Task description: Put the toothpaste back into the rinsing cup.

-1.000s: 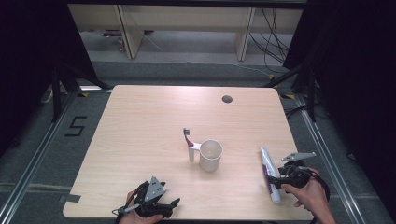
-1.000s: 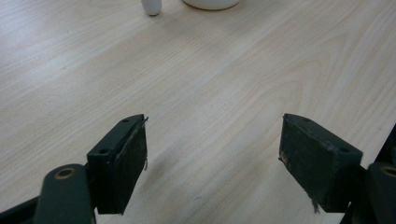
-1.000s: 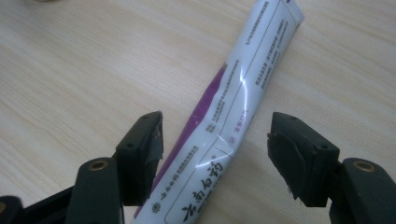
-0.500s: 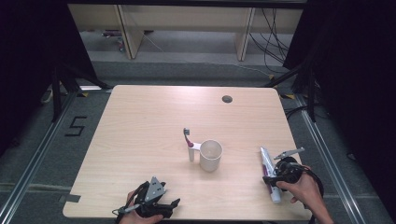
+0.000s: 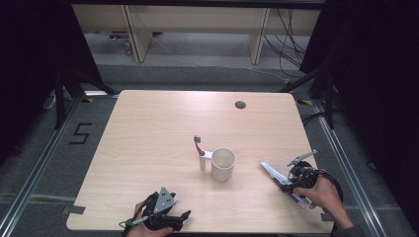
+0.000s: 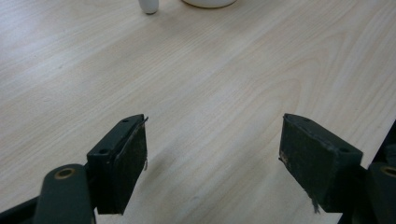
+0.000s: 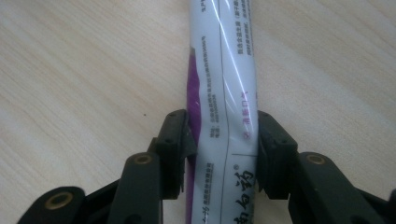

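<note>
A white and purple toothpaste tube (image 5: 274, 173) lies flat on the wooden table (image 5: 148, 138) near its right front corner. My right gripper (image 5: 289, 184) has just been closing its jaws, and the pads (image 7: 180, 140) now press on both sides of the toothpaste tube (image 7: 224, 70). A white cup (image 5: 223, 164) stands mid-table with a toothbrush (image 5: 199, 148) upright against its left side. My left gripper (image 5: 182, 217) rests at the front edge, left of centre, open with bare wood between its jaws (image 6: 215, 154). The cup's base (image 6: 208, 2) sits far ahead of it.
A small dark round hole (image 5: 240, 104) sits near the table's far right edge. Black frame legs and cables stand beyond the right side. The floor at the left bears a taped figure (image 5: 80, 133).
My right gripper has slid a little left over the toothpaste tube and its jaws have narrowed onto it. The left gripper, the cup and the toothbrush have stayed put.
</note>
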Available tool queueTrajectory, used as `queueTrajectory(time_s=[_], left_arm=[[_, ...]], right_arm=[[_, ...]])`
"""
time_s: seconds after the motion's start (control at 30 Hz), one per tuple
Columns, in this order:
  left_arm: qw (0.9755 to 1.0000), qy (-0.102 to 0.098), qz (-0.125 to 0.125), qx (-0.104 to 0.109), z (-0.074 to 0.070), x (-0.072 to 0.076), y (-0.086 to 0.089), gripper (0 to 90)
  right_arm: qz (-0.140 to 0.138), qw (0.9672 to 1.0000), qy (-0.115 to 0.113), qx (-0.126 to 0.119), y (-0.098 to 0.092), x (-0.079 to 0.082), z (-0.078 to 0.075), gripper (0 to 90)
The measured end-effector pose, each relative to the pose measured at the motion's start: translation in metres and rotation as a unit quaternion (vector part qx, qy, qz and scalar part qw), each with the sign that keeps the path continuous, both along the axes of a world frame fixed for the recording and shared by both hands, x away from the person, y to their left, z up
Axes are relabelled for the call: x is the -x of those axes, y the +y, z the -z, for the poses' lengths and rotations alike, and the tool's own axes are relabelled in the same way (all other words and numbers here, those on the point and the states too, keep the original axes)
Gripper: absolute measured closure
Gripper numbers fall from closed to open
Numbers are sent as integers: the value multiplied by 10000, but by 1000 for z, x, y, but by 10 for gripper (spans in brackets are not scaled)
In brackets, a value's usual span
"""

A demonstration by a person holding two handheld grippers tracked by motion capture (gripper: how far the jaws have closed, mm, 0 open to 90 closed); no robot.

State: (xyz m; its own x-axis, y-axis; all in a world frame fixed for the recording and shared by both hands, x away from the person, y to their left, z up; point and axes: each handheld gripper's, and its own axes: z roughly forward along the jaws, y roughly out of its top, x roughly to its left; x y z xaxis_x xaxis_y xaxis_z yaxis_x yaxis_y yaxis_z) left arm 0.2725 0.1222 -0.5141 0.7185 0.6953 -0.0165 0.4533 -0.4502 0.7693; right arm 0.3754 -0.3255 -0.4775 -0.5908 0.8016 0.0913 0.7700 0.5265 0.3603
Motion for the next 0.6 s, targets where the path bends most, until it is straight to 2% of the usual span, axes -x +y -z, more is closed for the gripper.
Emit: queueTrajectory(time_s=[0.03, 0.07, 0.17, 0.3, 0.33, 0.37, 0.4, 0.43, 0.5, 0.6], left_arm=[[10000, -5, -28, 55, 0, 0, -1, 230], [9999, 20, -56, 124, 1, 0, -2, 230], [9999, 24, -20, 102, 1, 1, -2, 230], [9999, 30, -47, 106, 1, 1, -2, 230], [10000, 19, 4, -5, 0, 1, -1, 230], [10000, 11, -16, 17, 0, 1, -1, 230], [9999, 17, -41, 131, 1, 1, -3, 230], [9999, 40, -28, 89, 1, 0, -2, 231], [10000, 28, 1, 87, 2, 1, -2, 230], [10000, 23, -10, 60, 2, -1, -2, 231]], right_arm=[[227, 9996, 185, -63, 4, 2, -1, 600], [41, 9999, 147, 11, 2, -1, -1, 601], [-136, 9997, 200, 102, 3, -5, -2, 607], [-211, 9989, 329, 269, 8, -6, -4, 619], [-233, 9985, 340, 352, 9, -7, -5, 623], [-224, 9983, 363, 386, 10, -8, -6, 627], [-279, 9980, 397, 394, 11, -8, -6, 633], [-330, 9976, 392, 471, 11, -9, -6, 638], [-317, 9973, 518, 419, 14, -9, -7, 651], [-426, 9968, 504, 449, 16, -9, -7, 681]])
